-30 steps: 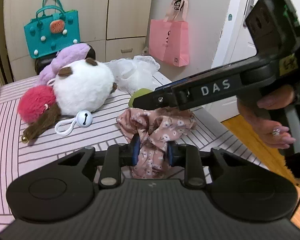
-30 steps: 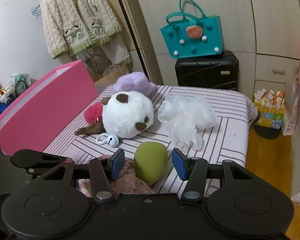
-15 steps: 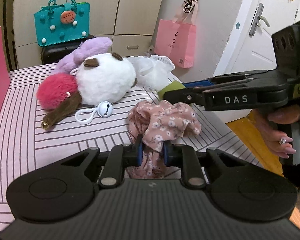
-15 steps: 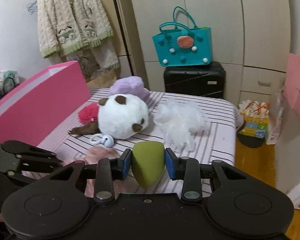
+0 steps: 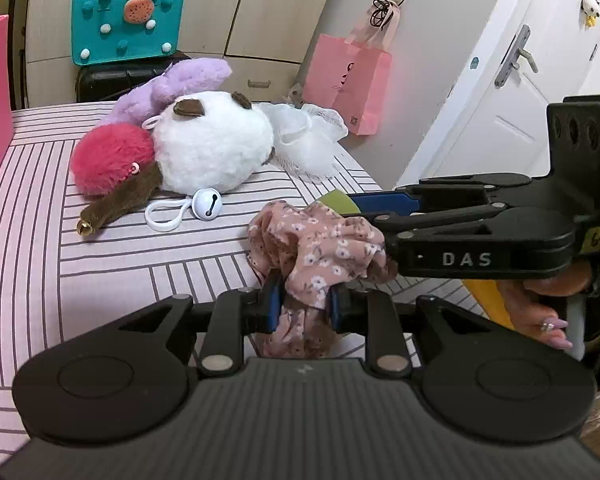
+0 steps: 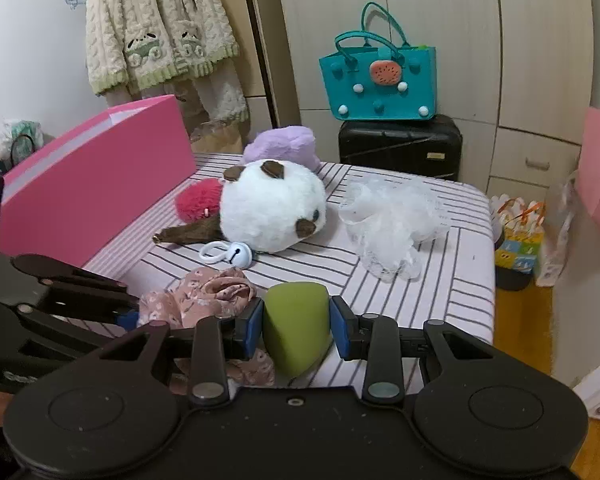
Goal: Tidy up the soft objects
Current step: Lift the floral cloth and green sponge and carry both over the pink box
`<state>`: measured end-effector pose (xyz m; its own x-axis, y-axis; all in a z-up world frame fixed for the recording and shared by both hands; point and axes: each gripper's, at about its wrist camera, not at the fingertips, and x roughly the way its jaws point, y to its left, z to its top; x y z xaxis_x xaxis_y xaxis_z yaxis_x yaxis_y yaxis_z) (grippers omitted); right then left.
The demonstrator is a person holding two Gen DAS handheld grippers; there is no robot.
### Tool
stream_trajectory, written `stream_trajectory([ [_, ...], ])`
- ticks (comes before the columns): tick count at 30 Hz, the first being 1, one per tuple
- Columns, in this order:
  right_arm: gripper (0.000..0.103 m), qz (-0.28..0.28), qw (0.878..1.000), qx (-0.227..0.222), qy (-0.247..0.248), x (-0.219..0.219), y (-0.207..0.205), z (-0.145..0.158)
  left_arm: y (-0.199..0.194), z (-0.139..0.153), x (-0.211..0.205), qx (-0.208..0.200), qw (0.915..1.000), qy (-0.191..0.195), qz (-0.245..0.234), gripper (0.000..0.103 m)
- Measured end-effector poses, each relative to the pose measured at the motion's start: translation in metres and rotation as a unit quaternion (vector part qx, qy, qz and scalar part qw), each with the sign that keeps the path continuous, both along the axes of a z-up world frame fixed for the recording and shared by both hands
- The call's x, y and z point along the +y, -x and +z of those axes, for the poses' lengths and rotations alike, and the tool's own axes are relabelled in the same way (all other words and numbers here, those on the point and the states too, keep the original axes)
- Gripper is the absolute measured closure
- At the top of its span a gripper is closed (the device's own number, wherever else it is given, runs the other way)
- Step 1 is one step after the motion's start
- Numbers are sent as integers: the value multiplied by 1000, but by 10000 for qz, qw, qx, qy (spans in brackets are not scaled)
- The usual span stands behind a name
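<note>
The pick-up step looks done, so the next move is probably to carry both pieces to the smooth pink box (image 6: pixel 96 188) at the left of the striped table (image 6: pixel 440 280), past the fluffy white plush toy (image 6: pixel 272 204). The left gripper (image 5: pixel 304 300) pinches a crumpled floral cloth scrunchie (image 5: pixel 316 248) near the table's front edge. Just beside it, the right gripper (image 6: pixel 296 324) is clamped on a smooth, teardrop-shaped green sponge (image 6: pixel 296 328).
</note>
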<state>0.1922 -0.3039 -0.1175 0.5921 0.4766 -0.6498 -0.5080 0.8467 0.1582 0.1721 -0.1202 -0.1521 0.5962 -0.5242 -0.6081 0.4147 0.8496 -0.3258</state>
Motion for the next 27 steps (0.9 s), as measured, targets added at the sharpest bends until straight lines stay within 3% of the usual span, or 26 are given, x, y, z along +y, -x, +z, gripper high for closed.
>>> stream_trajectory([
  [6, 63, 42, 10000, 1, -6, 1, 5, 6, 7, 13, -1, -47, 9997, -203, -110, 88],
  [9, 63, 65, 10000, -4, 25, 1, 10, 11, 10, 21, -1, 36, 9982, -533, -255, 88],
  [16, 62, -234, 9984, 522, 34, 1, 18, 20, 22, 36, 16, 312, 9932, -999, -501, 88],
  [21, 62, -90, 9968, 796, -78, 7, 33, 26, 34, 45, 33, 635, 9913, -946, -658, 88],
  [27, 62, 231, 9943, 1012, -236, 25, 53, 32, 59, 59, 44, 631, 9884, -1167, -743, 88],
])
